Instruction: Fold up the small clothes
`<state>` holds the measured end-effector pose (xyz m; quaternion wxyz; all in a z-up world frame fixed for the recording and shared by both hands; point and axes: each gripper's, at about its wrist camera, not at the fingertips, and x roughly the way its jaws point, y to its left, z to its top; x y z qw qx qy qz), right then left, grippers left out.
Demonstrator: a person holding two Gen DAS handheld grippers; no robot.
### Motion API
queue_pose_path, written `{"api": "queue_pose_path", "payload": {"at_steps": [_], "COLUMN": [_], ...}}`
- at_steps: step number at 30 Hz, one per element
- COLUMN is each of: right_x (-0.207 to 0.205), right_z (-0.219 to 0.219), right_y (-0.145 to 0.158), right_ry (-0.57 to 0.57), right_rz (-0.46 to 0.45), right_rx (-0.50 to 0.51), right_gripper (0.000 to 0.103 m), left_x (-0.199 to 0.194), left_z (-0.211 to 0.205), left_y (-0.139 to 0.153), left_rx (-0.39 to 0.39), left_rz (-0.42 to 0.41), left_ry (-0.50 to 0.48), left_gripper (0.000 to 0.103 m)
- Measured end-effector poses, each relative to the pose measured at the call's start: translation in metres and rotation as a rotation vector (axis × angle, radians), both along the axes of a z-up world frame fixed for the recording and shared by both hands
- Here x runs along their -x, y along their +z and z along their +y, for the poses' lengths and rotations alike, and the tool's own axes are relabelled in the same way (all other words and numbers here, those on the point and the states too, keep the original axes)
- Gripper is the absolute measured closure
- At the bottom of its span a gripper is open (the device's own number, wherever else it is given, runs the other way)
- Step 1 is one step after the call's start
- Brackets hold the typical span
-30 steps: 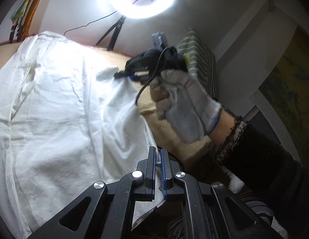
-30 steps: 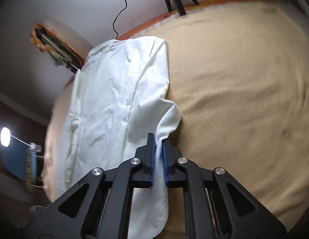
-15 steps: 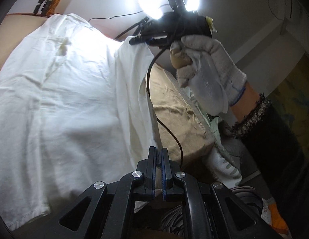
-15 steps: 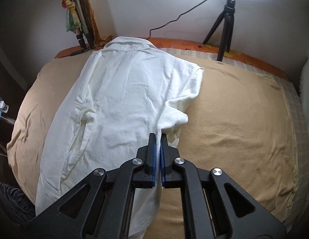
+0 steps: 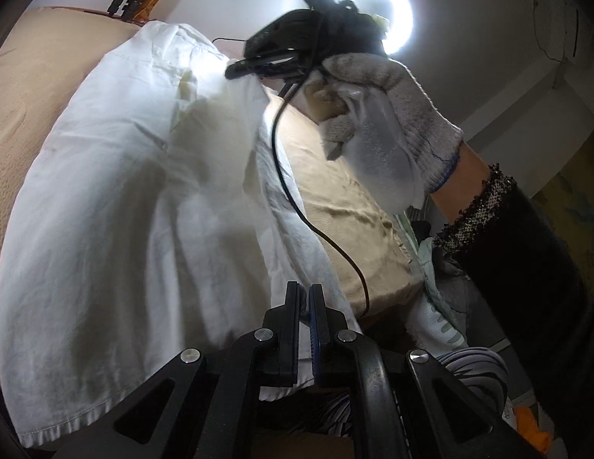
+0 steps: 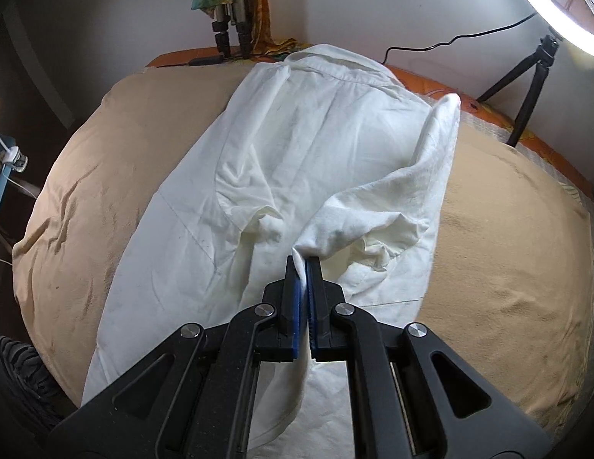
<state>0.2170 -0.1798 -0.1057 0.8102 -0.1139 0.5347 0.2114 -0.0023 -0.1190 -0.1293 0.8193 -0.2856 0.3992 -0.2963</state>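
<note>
A white collared shirt [image 6: 297,153] lies spread along a tan blanket-covered bed [image 6: 507,229], collar at the far end. My right gripper [image 6: 306,264] is shut on the shirt's right edge, lifted and drawn over the body. In the left wrist view the right gripper [image 5: 266,65] shows high up in a gloved hand, with the shirt [image 5: 124,210] hanging from it. My left gripper [image 5: 305,294] is shut on the shirt's near lower edge, which runs between its pads.
A ring light [image 5: 392,19] on a tripod [image 6: 526,88] stands behind the bed at the far right. Another tripod [image 6: 228,34] stands at the far wall. A black cable [image 5: 297,210] hangs from the right gripper. The bed's edge drops off at the right.
The right gripper has lifted the shirt's right side off the bed and carried it leftward over the body. The left gripper stays shut on the lower edge.
</note>
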Motion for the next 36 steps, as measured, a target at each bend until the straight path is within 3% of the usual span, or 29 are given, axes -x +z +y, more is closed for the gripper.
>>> {"api": "queue_pose_path", "payload": {"at_steps": [6, 10, 12, 14, 21, 24, 25, 26, 29, 33, 36], "right_x": [0.002, -0.004, -0.001, 0.009, 0.082, 0.121, 0.133, 0.142, 0.174, 0.197, 0.208], "right_z": [0.013, 0.004, -0.011, -0.032, -0.108, -0.137, -0.146, -0.154, -0.169, -0.167, -0.156], "right_y": [-0.029, -0.034, -0.020, 0.005, 0.073, 0.087, 0.086, 0.082, 0.054, 0.002, -0.022], "right_ry": [0.011, -0.019, -0.035, -0.050, -0.099, -0.121, -0.129, -0.139, -0.175, -0.193, -0.177], "right_rz": [0.040, 0.090, 0.099, 0.064, -0.028, -0.043, -0.040, -0.032, 0.035, 0.164, 0.222], "right_rx": [-0.021, -0.121, -0.218, -0.291, -0.377, -0.382, -0.384, -0.380, -0.361, -0.328, -0.269], "right_gripper": [0.099, 0.094, 0.074, 0.069, 0.069, 0.068, 0.069, 0.069, 0.069, 0.068, 0.068], "left_x": [-0.001, -0.001, -0.001, -0.002, 0.001, 0.005, 0.007, 0.012, 0.027, 0.042, 0.037], "left_z": [0.004, 0.008, 0.008, 0.006, 0.012, 0.013, 0.014, 0.017, 0.030, 0.064, 0.090], "left_y": [-0.002, -0.006, -0.004, -0.002, -0.002, 0.004, 0.008, 0.012, 0.025, 0.037, 0.036], "left_rx": [-0.024, -0.034, -0.049, -0.060, -0.077, -0.091, -0.102, -0.111, -0.126, -0.193, -0.238], "left_rz": [0.008, 0.017, 0.011, 0.008, 0.010, 0.004, -0.005, -0.017, -0.051, -0.078, -0.046], "left_ry": [0.011, 0.022, 0.022, 0.023, 0.026, 0.017, 0.014, 0.008, 0.002, 0.068, 0.146], "left_gripper": [0.102, 0.102, 0.102, 0.102, 0.101, 0.097, 0.089, 0.079, 0.069, 0.064, 0.064]}}
